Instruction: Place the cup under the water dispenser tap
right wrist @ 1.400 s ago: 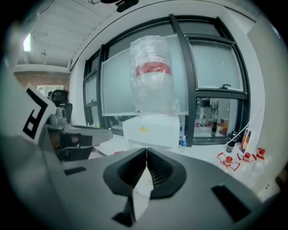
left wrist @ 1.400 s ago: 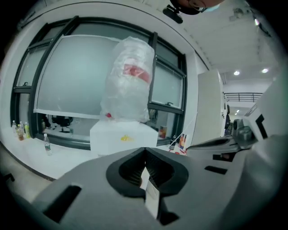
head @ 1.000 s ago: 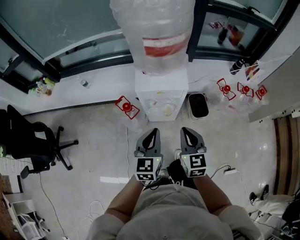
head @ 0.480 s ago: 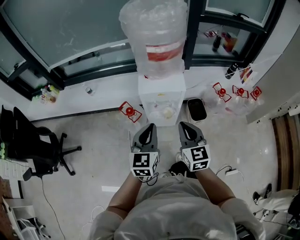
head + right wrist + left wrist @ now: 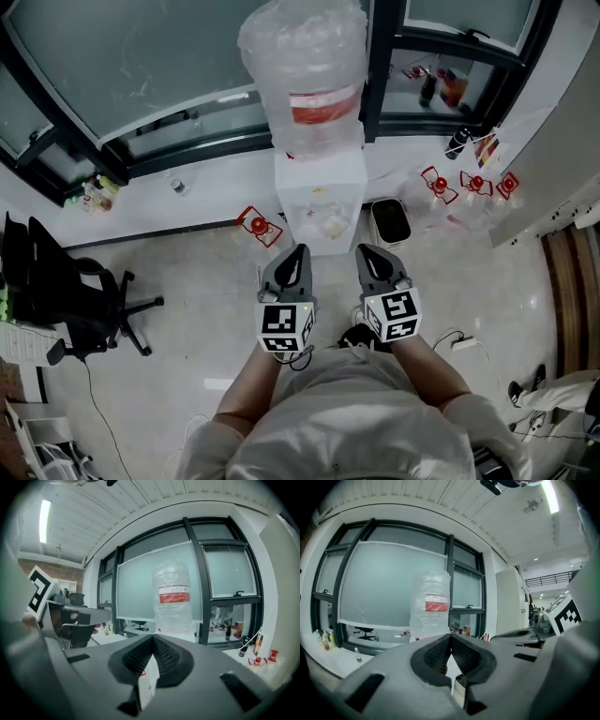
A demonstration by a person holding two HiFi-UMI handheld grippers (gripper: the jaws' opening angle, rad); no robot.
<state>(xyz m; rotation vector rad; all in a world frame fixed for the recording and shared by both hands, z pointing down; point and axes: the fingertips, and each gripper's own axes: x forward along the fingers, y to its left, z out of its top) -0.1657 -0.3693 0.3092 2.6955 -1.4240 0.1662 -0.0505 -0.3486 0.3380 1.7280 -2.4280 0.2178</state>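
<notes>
Only the head view gives me the floor [image 5: 187, 281]. On it stand the water dispenser [image 5: 319, 192] against the dark-framed windows [image 5: 141, 66], an office chair [image 5: 70, 291] far to the left, and a black bin [image 5: 389, 217] just beside the dispenser's right flank. The two gripper views look level instead, and they alone show the ceiling and its strip light [image 5: 45, 520]. In both of them the big clear bottle [image 5: 431, 603] with its red band rises above my jaws, dead ahead.

My left tool [image 5: 299, 253] and right tool [image 5: 366, 251] sit side by side in front of the dispenser, close to it but not touching. Each gripper view catches the other tool's marker cube [image 5: 568, 616] at its edge.

Both tools have their jaws pressed together at the tips and nothing is gripped. Only the white dispenser body shows through the slit below them.

As for the cup, neither tool has it. From above, a small pale shape [image 5: 334, 223] sits in the dispenser's recess, too small for me to say whether that is it.
</notes>
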